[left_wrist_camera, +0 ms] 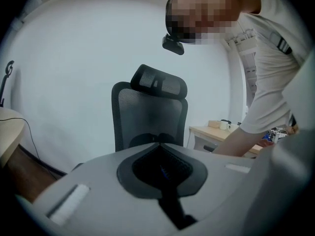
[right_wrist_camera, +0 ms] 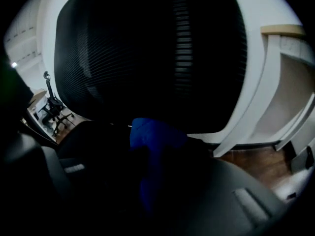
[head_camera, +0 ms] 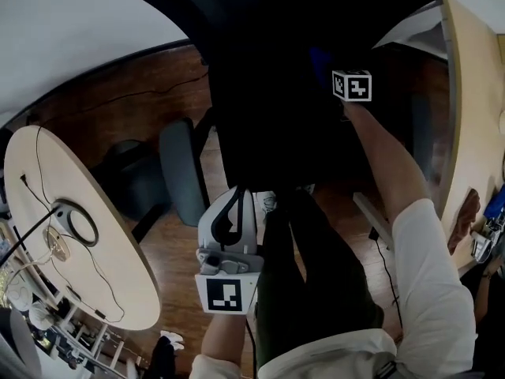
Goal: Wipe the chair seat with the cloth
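The black office chair fills the top middle of the head view, its dark seat below me. My right gripper reaches onto the seat's right side, shut on a blue cloth. In the right gripper view the blue cloth is bunched between the dark jaws, low on the seat, with the chair's mesh backrest just ahead. My left gripper hangs near my body, off the seat. Its grey jaws meet at the tips with nothing in them, and they face the chair's backrest and headrest.
A round wooden table with cables and a ring-shaped item stands at the left. A grey-blue chair sits on the wood floor between that table and the black chair. A long desk runs down the right.
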The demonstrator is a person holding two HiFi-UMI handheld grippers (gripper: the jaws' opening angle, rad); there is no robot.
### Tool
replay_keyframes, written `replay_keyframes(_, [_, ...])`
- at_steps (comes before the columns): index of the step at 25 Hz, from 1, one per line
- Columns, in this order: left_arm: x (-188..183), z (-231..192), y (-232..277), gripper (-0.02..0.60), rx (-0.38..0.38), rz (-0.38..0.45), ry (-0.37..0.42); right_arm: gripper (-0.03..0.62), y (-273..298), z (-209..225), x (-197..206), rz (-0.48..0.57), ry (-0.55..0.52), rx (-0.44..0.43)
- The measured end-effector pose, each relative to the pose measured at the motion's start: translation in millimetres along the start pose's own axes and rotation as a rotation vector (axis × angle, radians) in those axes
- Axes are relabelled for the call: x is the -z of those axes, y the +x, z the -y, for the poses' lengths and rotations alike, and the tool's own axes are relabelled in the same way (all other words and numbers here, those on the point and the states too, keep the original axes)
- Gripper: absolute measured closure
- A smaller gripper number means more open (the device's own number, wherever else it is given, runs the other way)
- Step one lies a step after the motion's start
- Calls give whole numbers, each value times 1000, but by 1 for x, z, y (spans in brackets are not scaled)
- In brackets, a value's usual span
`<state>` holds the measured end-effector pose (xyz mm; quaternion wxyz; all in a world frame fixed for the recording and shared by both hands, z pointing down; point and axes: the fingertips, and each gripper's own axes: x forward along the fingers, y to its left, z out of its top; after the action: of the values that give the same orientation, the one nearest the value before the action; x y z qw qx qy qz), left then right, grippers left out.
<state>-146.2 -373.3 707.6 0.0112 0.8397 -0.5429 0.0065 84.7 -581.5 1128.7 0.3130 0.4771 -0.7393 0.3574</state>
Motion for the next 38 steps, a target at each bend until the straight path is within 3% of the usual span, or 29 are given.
replay_keyframes(4, [7,14,12,580,27,-14,-5,500,-16,38,3,-12,41,58])
replay_keyframes(8, [10,15,11,580,31,-11,-7,502,-22,9,-5,36,82,-7])
replay_keyframes(11, [11,9,4,578,13,-21,-24,502,-25,-80,-10,95,96,-171])
replay_keyframes(15, [-3,3,0,578,-8,-6,-39,500,-20,-249,13,62,92,-438])
replay_keyframes(18, [-3,-2,-7,578,-20,-18,-35,500,4,-328,46,-25,78,-493])
replay_keyframes(20, [1,-5,-15,578,-27,-31,-37,500,22,-338,61,-53,57,-456])
replay_keyframes(24, [11,-11,-31,578,-39,-40,-45,502,30,-297,66,-30,-19,-369])
replay_keyframes(27, [11,-10,-32,578,-54,-33,-85,502,20,-219,70,-38,-50,-265])
replay_keyframes(34, [1,16,-11,578,32,-9,-55,502,-46,-6,85,-32,66,59])
replay_keyframes(38, [3,27,-8,578,58,-16,-53,502,-69,33,97,-22,100,114])
